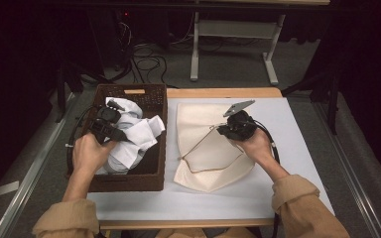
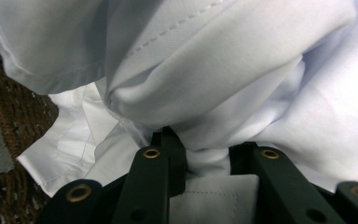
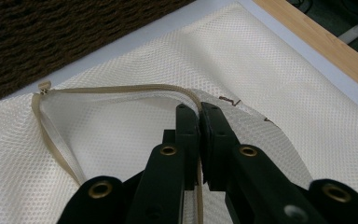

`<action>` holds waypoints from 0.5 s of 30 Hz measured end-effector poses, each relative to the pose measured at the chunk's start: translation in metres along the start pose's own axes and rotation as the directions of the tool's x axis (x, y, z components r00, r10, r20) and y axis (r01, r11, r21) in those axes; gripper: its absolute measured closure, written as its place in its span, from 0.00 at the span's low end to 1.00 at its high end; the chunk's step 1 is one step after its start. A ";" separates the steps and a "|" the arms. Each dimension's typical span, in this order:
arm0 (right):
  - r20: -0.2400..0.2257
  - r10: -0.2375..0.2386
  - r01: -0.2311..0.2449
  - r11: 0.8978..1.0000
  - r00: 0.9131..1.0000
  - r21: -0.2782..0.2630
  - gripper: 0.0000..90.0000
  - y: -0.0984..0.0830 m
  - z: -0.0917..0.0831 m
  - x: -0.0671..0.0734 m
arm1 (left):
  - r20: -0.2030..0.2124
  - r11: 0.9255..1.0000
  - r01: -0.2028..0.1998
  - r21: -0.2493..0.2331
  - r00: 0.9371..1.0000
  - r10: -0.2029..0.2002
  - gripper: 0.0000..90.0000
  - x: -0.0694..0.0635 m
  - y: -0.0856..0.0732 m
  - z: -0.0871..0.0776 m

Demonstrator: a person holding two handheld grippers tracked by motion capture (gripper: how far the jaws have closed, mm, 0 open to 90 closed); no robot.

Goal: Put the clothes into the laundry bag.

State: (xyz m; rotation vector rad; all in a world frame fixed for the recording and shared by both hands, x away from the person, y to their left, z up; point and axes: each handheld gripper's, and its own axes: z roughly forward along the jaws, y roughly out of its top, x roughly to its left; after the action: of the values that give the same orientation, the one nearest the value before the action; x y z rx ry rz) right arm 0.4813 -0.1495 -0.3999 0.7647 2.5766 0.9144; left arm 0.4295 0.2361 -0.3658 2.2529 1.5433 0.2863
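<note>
Both claws grip: left claw (image 1: 115, 135) bunches the white shirt (image 1: 138, 134), right claw (image 1: 222, 130) pinches the mesh bag (image 1: 203, 148), lengthwise front-to-back.

baskets: 1 (image 1: 154, 99) | mesh bags: 1 (image 1: 198, 124) | white garments: 1 (image 1: 139, 136) | grippers: 2

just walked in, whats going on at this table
A person works with two handheld grippers. The left gripper is clamped on a white shirt bunched in the brown wicker basket. The right gripper pinches the zipper edge of a cream mesh laundry bag lying on the table, holding its opening up.
</note>
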 end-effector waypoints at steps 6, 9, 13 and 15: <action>0.003 0.011 -0.011 1.000 1.000 0.000 0.97 0.000 -0.001 0.000 | 0.001 1.000 -0.022 -0.003 1.000 0.022 0.83 -0.005 0.003 -0.004; 0.003 0.007 -0.007 1.000 1.000 0.001 0.97 -0.001 0.000 0.000 | 0.013 1.000 -0.021 -0.012 1.000 0.021 0.83 -0.006 0.004 -0.006; 0.003 0.011 -0.011 1.000 1.000 0.000 0.97 -0.001 0.000 -0.001 | 0.021 0.999 -0.033 -0.020 0.999 0.033 0.83 -0.010 0.006 -0.008; 0.004 0.018 -0.018 1.000 1.000 -0.003 0.97 -0.001 0.000 0.000 | 0.027 0.999 -0.044 -0.023 0.999 0.045 0.83 -0.012 0.007 -0.010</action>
State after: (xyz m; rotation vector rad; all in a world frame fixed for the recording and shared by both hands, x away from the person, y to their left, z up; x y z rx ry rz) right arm 0.4811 -0.1499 -0.4008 0.7893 2.5689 0.9205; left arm 0.4267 0.2249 -0.3533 2.2664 1.4706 0.2827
